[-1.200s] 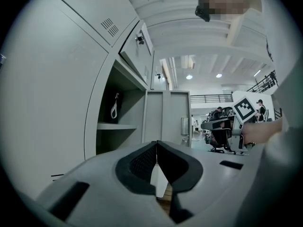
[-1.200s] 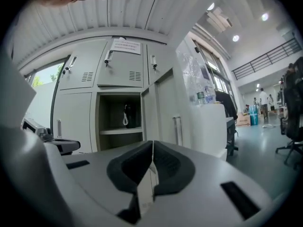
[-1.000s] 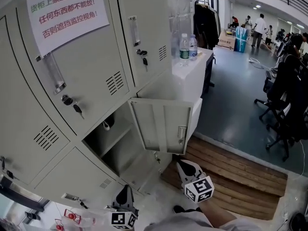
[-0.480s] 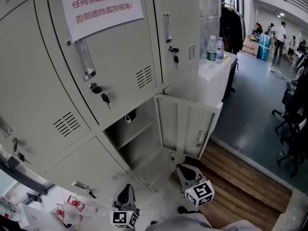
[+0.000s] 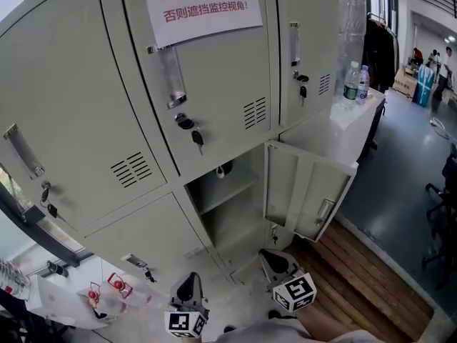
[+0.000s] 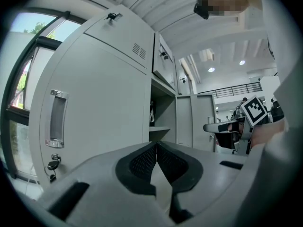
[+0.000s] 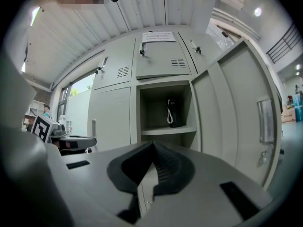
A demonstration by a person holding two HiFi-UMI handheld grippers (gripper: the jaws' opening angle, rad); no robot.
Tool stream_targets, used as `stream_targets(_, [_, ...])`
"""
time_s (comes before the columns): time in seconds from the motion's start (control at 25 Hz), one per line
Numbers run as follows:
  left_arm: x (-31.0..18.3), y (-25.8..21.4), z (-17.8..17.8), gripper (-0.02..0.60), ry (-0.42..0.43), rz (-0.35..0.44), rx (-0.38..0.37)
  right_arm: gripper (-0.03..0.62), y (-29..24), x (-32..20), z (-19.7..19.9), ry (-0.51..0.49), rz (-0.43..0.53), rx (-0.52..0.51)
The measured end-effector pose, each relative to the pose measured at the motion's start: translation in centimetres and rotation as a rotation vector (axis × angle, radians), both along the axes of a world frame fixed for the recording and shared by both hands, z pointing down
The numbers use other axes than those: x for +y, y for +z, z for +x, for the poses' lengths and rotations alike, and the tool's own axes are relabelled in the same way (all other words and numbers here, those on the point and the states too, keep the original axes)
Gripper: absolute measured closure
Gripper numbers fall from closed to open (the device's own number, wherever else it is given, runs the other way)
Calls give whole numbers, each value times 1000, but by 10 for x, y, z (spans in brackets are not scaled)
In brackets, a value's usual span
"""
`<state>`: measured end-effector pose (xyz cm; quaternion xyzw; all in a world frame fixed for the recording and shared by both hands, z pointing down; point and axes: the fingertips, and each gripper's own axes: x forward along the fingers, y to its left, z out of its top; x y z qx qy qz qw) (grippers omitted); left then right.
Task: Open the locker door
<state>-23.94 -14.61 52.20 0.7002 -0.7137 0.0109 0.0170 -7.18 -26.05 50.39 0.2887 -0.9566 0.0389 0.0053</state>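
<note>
the locker door (image 5: 307, 191) is swung open; a dark bottle (image 7: 173, 112) is seen inside at twelve o'clock of the right gripper (image 5: 270, 256); fingers of it and of the left gripper (image 5: 188, 279) are closed, empty.

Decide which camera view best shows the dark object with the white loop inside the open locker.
The right gripper view: the dark object faces the camera on its shelf. The left gripper view shows a narrow sliver; the head view, a tiny speck.

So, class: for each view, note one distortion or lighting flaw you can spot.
Head view: straight locker doors bow outward. Left gripper view: fisheye circle with black corners, window washed out. Right gripper view: same fisheye, ceiling light glares.
</note>
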Motion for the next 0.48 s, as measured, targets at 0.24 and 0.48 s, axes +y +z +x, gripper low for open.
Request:
stream_targets(0.24, [-2, -1, 0, 572, -13, 3, -21, 582, 1, -4, -5, -10, -7, -1])
stream_targets(0.48, [-7, -1, 1, 572, -4, 3, -16, 582, 2, -6, -8, -11, -8, -6])
